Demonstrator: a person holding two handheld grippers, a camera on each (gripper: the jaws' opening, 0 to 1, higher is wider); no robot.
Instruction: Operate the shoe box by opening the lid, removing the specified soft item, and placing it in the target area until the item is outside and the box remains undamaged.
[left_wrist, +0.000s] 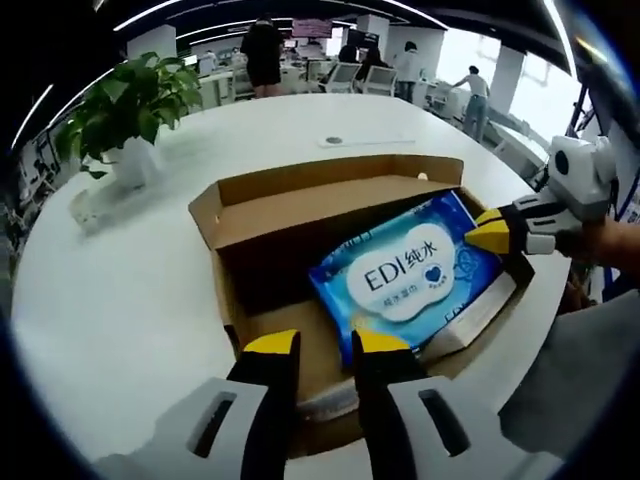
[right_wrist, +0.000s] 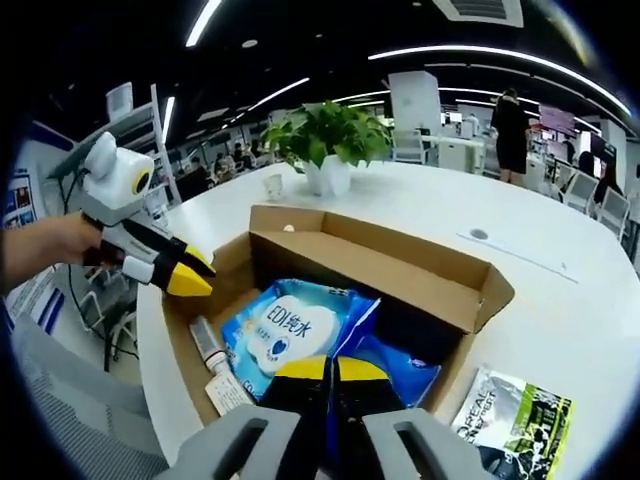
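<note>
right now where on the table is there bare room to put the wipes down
Bare white table lies between the potted plant and the open box, and beyond the box. Crowded: a green packet lies by one box side; the right tool hovers at the wipes pack.

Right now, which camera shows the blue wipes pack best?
The left gripper view: the blue wipes pack lies open to the camera, label readable. In the right gripper view, that gripper's fingers cover part of the pack.

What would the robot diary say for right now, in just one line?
box: lid open | wipes pack: inside box | left hand-held gripper: open, at box edge | right hand-held gripper: shut on wipes pack
</note>
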